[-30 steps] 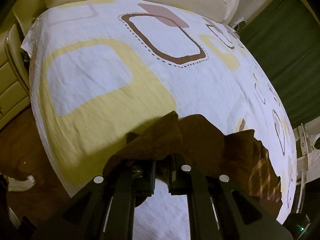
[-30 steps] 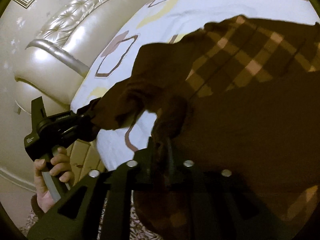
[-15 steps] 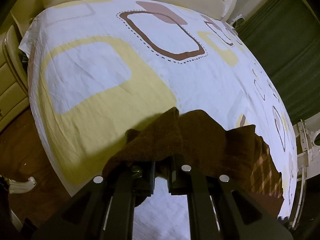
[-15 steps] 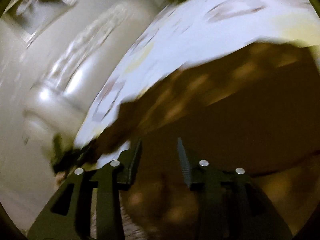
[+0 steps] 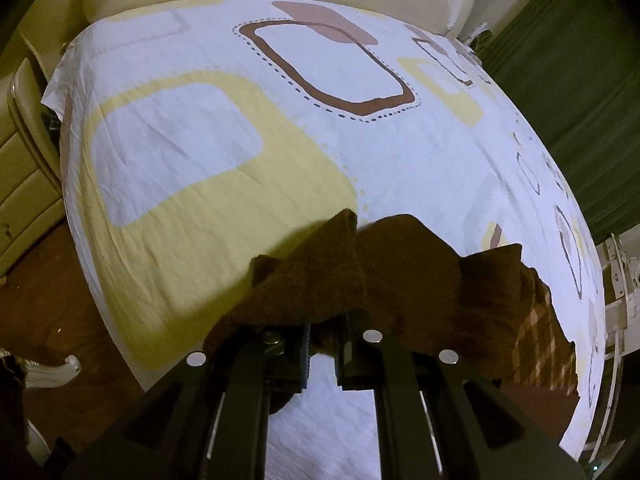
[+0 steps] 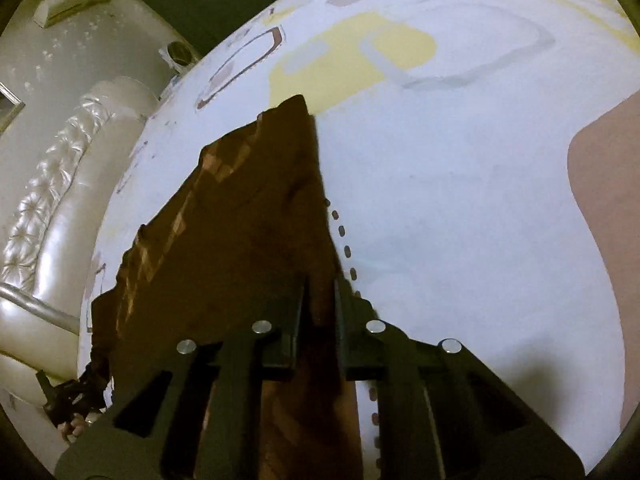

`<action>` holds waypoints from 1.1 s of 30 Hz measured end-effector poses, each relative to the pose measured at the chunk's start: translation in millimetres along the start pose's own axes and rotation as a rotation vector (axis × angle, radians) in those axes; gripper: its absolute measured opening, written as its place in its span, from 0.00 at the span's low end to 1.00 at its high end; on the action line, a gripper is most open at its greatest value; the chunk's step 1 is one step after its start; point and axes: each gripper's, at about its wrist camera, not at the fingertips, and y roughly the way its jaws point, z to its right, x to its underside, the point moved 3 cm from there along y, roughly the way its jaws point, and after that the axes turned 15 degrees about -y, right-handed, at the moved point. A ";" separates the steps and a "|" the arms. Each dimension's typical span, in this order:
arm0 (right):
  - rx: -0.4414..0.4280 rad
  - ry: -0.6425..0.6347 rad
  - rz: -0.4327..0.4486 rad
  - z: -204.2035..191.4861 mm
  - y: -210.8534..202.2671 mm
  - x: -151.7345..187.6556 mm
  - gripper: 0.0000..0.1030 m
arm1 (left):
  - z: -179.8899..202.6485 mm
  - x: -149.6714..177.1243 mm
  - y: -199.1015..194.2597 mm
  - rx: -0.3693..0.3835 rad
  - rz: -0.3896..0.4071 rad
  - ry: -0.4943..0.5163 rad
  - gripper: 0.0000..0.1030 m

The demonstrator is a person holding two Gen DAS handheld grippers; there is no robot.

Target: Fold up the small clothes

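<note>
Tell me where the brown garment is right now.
The brown garment hangs over the patterned bedsheet, low and centre in both wrist views, stretched between the left gripper and right gripper.

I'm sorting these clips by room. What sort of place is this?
Most likely a bedroom. A bed sheet printed with rounded squares covers a wide mattress, a tufted, padded headboard runs along its edge, and a dark green curtain hangs behind. A brown garment lies on the sheet.
</note>
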 end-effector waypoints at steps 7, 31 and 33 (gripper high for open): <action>-0.039 0.048 0.071 10.9 -23.4 -3.9 0.17 | 3.5 -3.0 -9.2 0.006 0.014 -0.007 0.08; -0.105 -0.005 0.114 -9.7 -61.3 0.1 0.30 | 232.5 163.7 -105.3 0.250 0.121 0.515 0.08; -0.108 -0.007 0.109 -9.2 -61.0 2.8 0.32 | 244.1 193.9 -93.6 0.250 0.085 0.566 0.08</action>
